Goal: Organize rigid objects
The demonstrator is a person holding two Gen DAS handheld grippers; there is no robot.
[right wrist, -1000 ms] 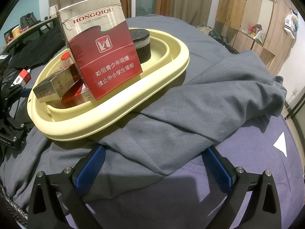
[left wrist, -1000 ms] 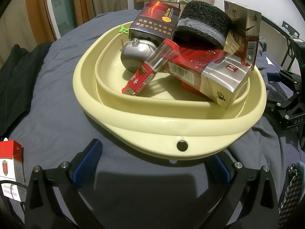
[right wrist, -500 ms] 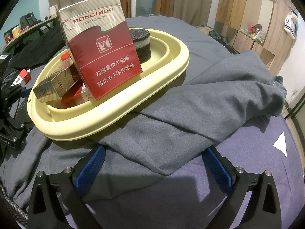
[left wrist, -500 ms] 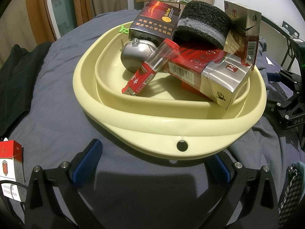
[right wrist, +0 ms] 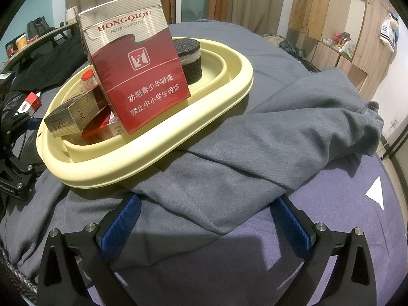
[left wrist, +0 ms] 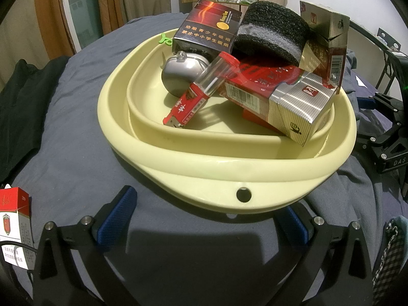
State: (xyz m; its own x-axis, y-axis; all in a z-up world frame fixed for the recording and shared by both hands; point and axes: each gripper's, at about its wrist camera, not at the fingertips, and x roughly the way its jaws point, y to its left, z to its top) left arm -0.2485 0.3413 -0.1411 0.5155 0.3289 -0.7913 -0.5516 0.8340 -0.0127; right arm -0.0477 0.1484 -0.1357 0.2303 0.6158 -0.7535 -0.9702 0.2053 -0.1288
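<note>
A pale yellow basin (left wrist: 255, 170) (right wrist: 158, 153) sits on a grey-blue bed cover. Inside lie a dark red box (left wrist: 206, 29), a black foam puck (left wrist: 272, 29) (right wrist: 190, 58), a silver bell (left wrist: 178, 74), a clear tube with a red cap (left wrist: 216, 72), and red-and-silver cigarette cartons (left wrist: 285, 102). One carton (right wrist: 135, 74) stands upright. My left gripper (left wrist: 205, 216) is open just before the basin's near rim. My right gripper (right wrist: 205, 223) is open over a grey garment (right wrist: 267, 148), holding nothing.
A red-and-white cigarette pack (left wrist: 14, 221) lies on the cover at the far left of the left wrist view. Dark clothing (left wrist: 23, 112) is piled at the left. A white triangle mark (right wrist: 376, 192) sits on the cover. Wooden cabinets (right wrist: 339, 23) stand behind.
</note>
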